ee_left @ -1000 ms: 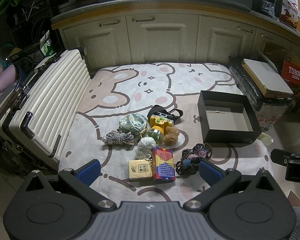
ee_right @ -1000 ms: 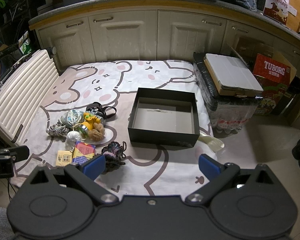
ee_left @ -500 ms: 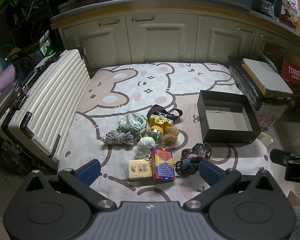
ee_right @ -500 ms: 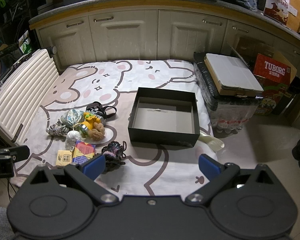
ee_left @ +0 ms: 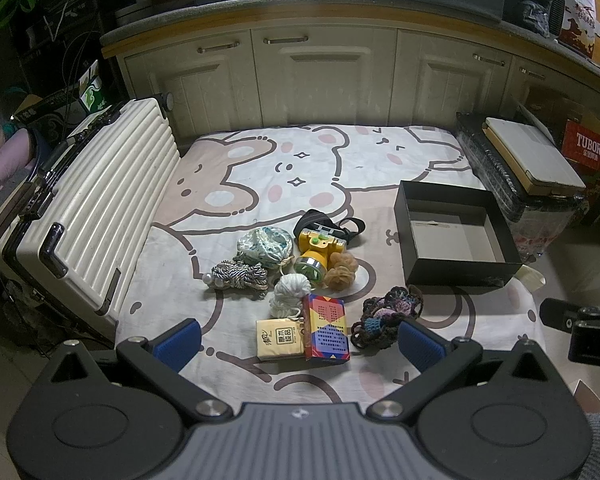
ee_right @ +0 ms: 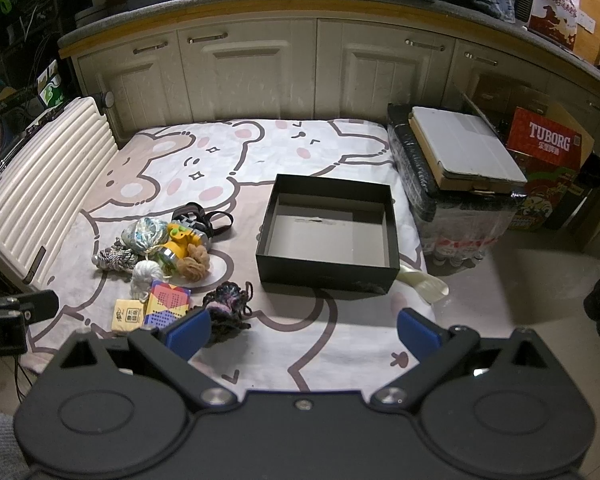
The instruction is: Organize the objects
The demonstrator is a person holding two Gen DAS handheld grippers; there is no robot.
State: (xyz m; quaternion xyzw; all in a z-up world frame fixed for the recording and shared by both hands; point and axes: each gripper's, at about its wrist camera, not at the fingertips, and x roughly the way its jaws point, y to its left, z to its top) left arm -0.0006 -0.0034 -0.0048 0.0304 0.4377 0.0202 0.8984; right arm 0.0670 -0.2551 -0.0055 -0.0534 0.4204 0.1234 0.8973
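Observation:
An empty black box [ee_left: 456, 236] [ee_right: 330, 232] stands open on the bear-print blanket [ee_left: 300, 168]. Left of it lies a cluster of small items: a yellow headlamp [ee_left: 318, 250], a patterned pouch [ee_left: 264, 242], a twisted grey rope [ee_left: 236, 274], a white yarn ball [ee_left: 292, 292], a brown scrunchie [ee_left: 340, 270], a colourful card box [ee_left: 326, 326], a tan packet [ee_left: 278, 338] and a dark crochet piece [ee_left: 388, 316] [ee_right: 228, 304]. My left gripper [ee_left: 298, 340] is open and empty, hovering just before the packet and card box. My right gripper [ee_right: 304, 330] is open and empty, in front of the black box.
A cream ribbed suitcase [ee_left: 88, 208] lies along the blanket's left edge. Cream cabinets [ee_left: 324, 76] close the back. A wrapped crate with a flat board on top [ee_right: 460, 176] and a red Tuborg carton [ee_right: 548, 144] stand right. A white shoehorn [ee_right: 422, 284] lies by the box.

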